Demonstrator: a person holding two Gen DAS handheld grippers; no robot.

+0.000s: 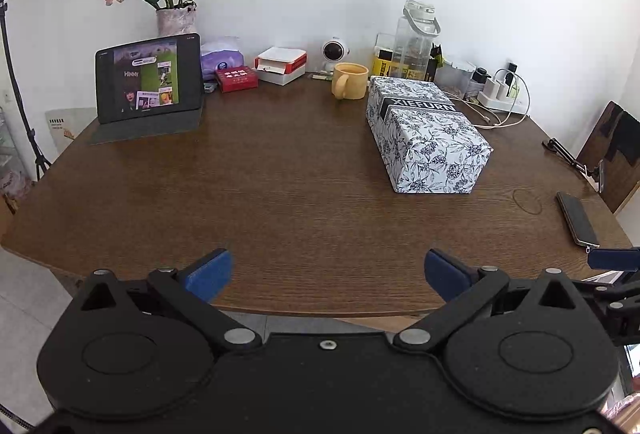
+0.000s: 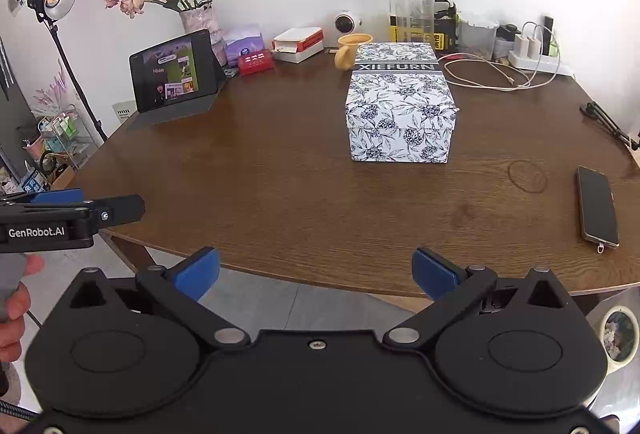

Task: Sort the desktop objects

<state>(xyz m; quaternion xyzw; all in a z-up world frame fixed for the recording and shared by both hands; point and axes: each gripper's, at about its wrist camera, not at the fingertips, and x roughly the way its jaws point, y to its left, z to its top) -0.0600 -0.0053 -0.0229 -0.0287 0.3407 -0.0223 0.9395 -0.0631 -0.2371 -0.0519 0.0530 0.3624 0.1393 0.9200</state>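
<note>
Dark wood tabletop is carrying one floral-patterned box toward its right side, lid closed, contents hidden. Behind the box one yellow mug is standing, its inside not visible. Along the far edge are sitting one lit tablet at the left, one vase of pink roses, one red box, one white-and-red box, one small white camera and one clear empty-looking water jug. One phone is lying flat near the right edge. Both the left gripper and the right gripper are hovering over the near edge, jaws spread wide, holding nothing.
</note>
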